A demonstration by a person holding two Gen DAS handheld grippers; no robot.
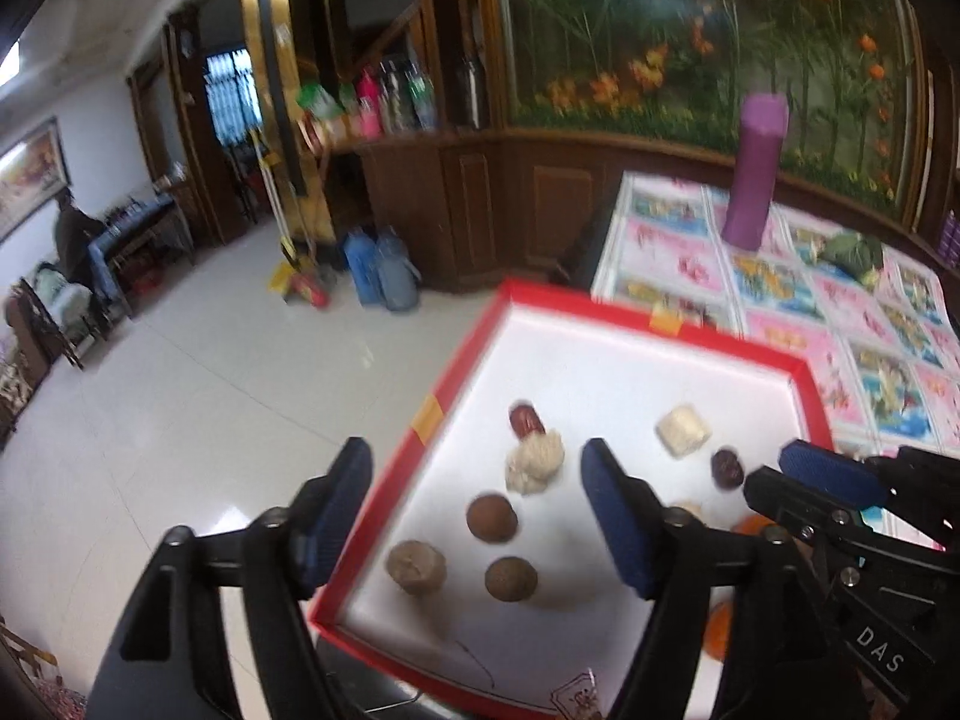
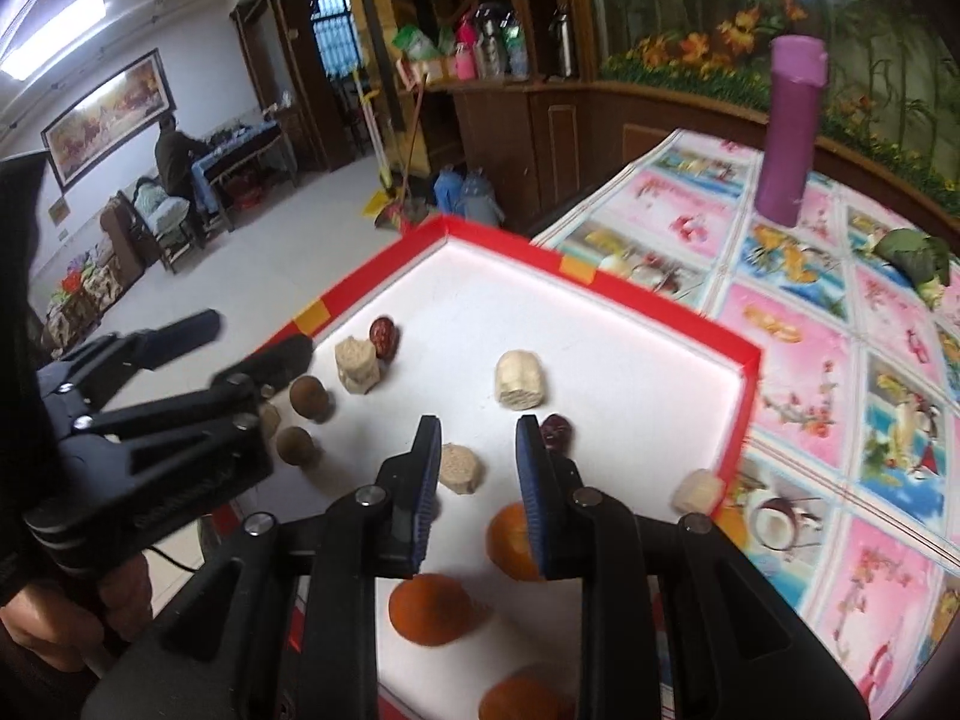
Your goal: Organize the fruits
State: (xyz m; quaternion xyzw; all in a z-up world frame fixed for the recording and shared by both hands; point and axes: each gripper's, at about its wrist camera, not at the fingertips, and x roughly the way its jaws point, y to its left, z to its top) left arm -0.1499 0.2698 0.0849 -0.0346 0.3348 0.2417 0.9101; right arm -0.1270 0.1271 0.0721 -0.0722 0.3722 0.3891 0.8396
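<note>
A room with a pale tiled floor (image 1: 198,396) and dark wood panelling lies behind a table covered in a glossy pink-and-blue flowered cloth (image 2: 840,360), where a tall purple cylindrical flask (image 2: 792,126) stands upright and a green leafy bundle (image 2: 912,258) lies beyond it.

On the near corner of the table sits a shallow red-rimmed cardboard tray with a white floor (image 2: 600,276). In it lie the fruits and nuts, all loose and in no compartment: a dark red wrinkled date (image 1: 527,420) touching a pale knobbly lump (image 1: 534,459), two round brown longans (image 1: 492,517) just below them, and a beige rough nut (image 1: 415,567) near the tray's left wall. Further right are a cream cylindrical chunk (image 2: 519,384), a second dark date (image 2: 558,429) and a flat beige piece (image 2: 459,468). Three small orange tangerines (image 2: 435,609) rest along the near side, one partly behind a finger. A pale cylinder (image 2: 699,489) sits at the tray's right rim; whether inside or outside is unclear.

The left gripper (image 1: 477,516) hangs above the longans with its blue-padded fingers spread wide, nothing between them. The right gripper (image 2: 477,486) hovers over the tray with its fingers set narrowly apart, pinching nothing. A hand (image 2: 72,618) holds the left tool's grip.
</note>
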